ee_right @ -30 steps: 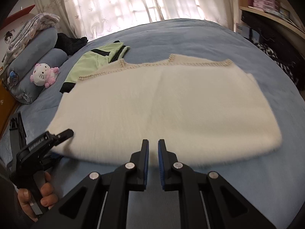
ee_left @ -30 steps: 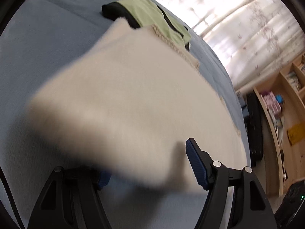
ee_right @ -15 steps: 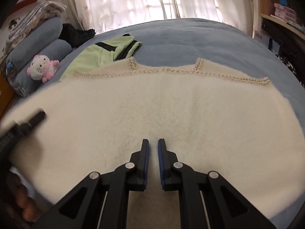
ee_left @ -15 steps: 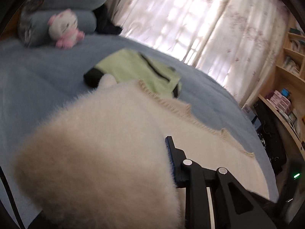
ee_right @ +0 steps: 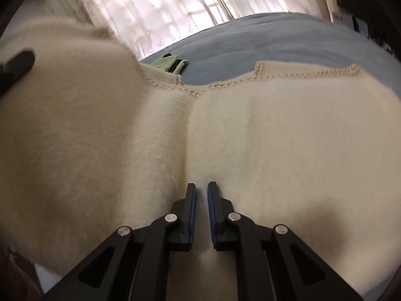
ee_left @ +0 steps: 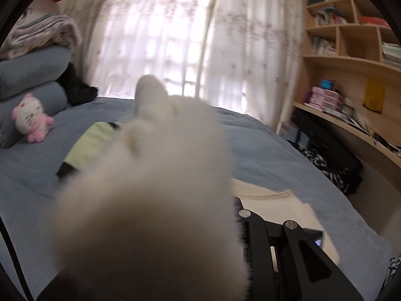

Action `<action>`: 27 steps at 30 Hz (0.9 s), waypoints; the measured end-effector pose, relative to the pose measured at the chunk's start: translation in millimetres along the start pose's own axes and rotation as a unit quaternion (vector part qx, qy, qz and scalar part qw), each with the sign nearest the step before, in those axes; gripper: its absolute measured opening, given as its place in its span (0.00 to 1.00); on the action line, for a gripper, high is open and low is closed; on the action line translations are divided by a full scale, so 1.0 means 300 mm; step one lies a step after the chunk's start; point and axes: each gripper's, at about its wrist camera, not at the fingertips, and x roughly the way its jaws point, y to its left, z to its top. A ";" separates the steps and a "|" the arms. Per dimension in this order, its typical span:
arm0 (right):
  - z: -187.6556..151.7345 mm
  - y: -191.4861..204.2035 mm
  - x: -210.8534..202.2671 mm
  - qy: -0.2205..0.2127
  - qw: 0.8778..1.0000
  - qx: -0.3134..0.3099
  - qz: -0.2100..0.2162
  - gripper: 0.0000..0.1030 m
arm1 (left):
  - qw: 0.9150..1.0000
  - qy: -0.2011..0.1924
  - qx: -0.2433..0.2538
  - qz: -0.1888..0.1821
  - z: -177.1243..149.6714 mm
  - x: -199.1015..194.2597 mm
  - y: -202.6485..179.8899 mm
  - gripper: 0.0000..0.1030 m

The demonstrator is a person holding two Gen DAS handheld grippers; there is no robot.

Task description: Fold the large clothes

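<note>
A fluffy cream sweater (ee_right: 288, 135) lies on the blue bed (ee_right: 275, 40). Its left half is lifted off the bed and stands up in the right wrist view (ee_right: 75, 115), with a crease down the middle. My left gripper (ee_left: 225, 213) is shut on the sweater's left edge (ee_left: 155, 188); the bunched fabric hides most of its fingers. The left gripper's black tip shows in the right wrist view (ee_right: 15, 62). My right gripper (ee_right: 201, 190) is shut, empty, its tips pressing on the sweater at the crease.
A green and black garment (ee_left: 85, 148) lies further back on the bed. A pink plush toy (ee_left: 31, 118) and grey pillows (ee_left: 32, 67) sit at the far left. A wooden shelf unit (ee_left: 351, 50) stands to the right. Curtains (ee_left: 190, 32) cover the window.
My left gripper has closed on the sweater's left edge and lifted it up and over towards the right. My right gripper has moved forward onto the middle of the sweater.
</note>
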 end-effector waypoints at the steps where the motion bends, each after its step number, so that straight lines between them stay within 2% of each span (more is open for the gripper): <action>1: 0.001 -0.005 -0.007 0.004 1.000 0.005 0.005 0.09 | 1.000 0.002 0.004 -0.006 0.004 0.005 -0.028 0.19; 4: 0.011 -0.031 -0.063 0.017 0.999 0.023 0.023 0.09 | 1.000 0.009 0.014 -0.024 0.011 0.013 -0.102 0.19; 6: 0.007 -0.079 -0.149 0.000 0.999 0.040 0.014 0.09 | 0.999 0.015 0.020 -0.037 0.009 0.011 -0.150 0.19; 7: 0.008 -0.103 -0.184 -0.009 0.999 0.046 0.002 0.09 | 0.999 0.020 0.020 -0.043 0.008 0.025 -0.177 0.19; 11: 0.002 -0.270 -0.353 -0.056 0.991 0.080 -0.092 0.09 | 0.996 0.052 0.016 -0.071 -0.020 0.097 -0.279 0.19; 15: -0.007 -0.425 -0.438 -0.065 0.981 0.117 -0.143 0.09 | 0.991 0.092 0.016 -0.093 -0.091 0.175 -0.392 0.18; 18: -0.025 -0.513 -0.479 -0.067 0.974 0.149 -0.155 0.09 | 0.990 0.111 0.032 -0.084 -0.162 0.225 -0.477 0.18; 22: -0.038 -0.552 -0.502 -0.075 0.972 0.161 -0.154 0.09 | 0.990 0.110 0.049 -0.075 -0.206 0.242 -0.577 0.18; 27: -0.067 -0.568 -0.545 -0.083 0.971 0.166 -0.148 0.09 | 0.987 0.114 0.052 -0.101 -0.204 0.255 -0.684 0.18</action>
